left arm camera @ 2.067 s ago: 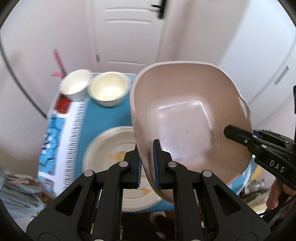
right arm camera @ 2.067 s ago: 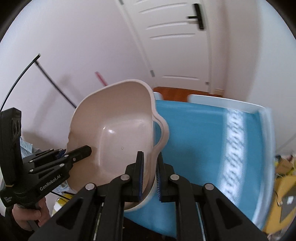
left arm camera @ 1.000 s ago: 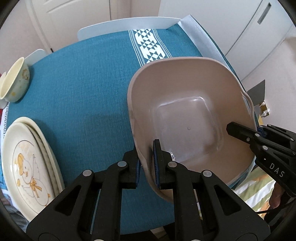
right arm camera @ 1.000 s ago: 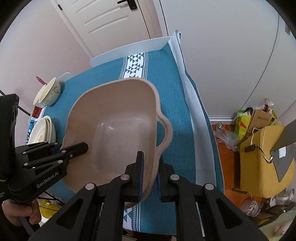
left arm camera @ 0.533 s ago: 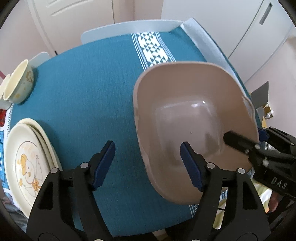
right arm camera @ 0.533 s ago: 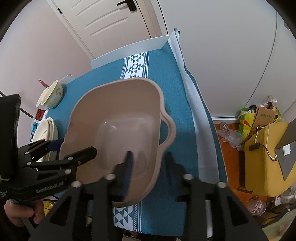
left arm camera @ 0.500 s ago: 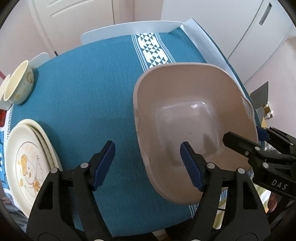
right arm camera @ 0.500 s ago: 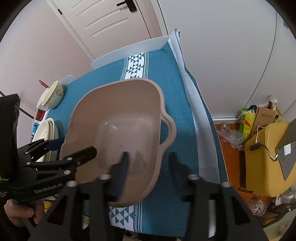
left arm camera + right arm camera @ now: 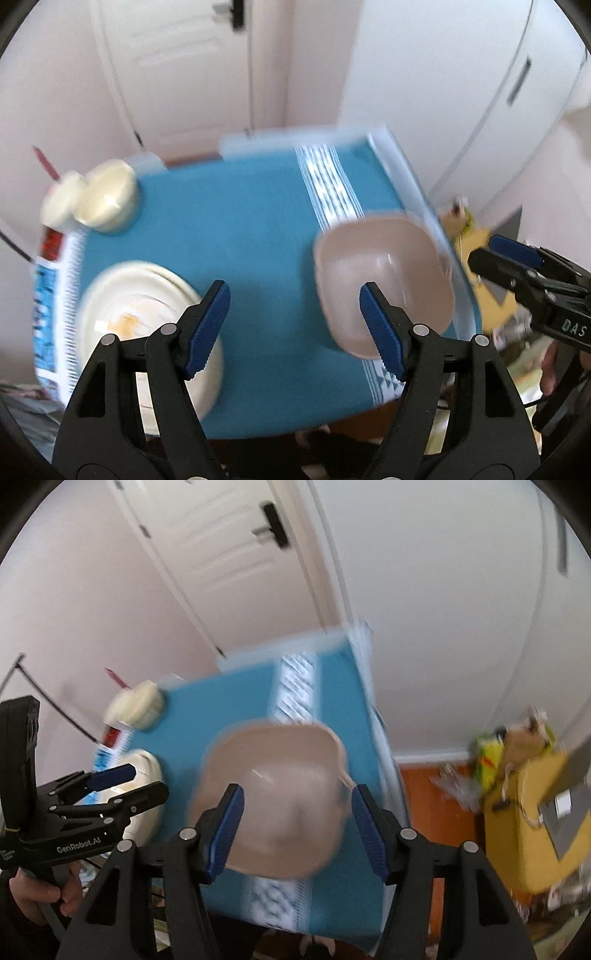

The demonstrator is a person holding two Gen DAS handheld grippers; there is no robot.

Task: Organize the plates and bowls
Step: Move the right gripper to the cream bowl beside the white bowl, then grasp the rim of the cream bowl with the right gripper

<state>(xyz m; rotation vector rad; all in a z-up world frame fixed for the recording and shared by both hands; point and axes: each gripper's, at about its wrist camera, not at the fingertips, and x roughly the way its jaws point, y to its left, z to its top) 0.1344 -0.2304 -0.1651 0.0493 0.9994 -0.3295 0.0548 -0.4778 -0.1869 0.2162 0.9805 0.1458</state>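
A beige plastic basin (image 9: 384, 273) with a side handle rests on the right part of the blue tablecloth (image 9: 236, 236); it also shows in the right wrist view (image 9: 273, 797). My left gripper (image 9: 295, 325) is open and empty, raised above the table between a stack of cream plates (image 9: 144, 310) and the basin. My right gripper (image 9: 295, 830) is open and empty, raised above the basin's near rim. Two cream bowls (image 9: 99, 199) stand at the far left corner. Both views are motion-blurred.
A white door (image 9: 184, 74) and white cabinets (image 9: 461, 92) stand behind the table. A yellow bag and clutter (image 9: 532, 812) lie on the floor at the right. The table's right edge (image 9: 384, 746) runs close to the basin.
Both grippers have opened fully, let go of the basin and pulled back and up. The basin now rests on the tablecloth.
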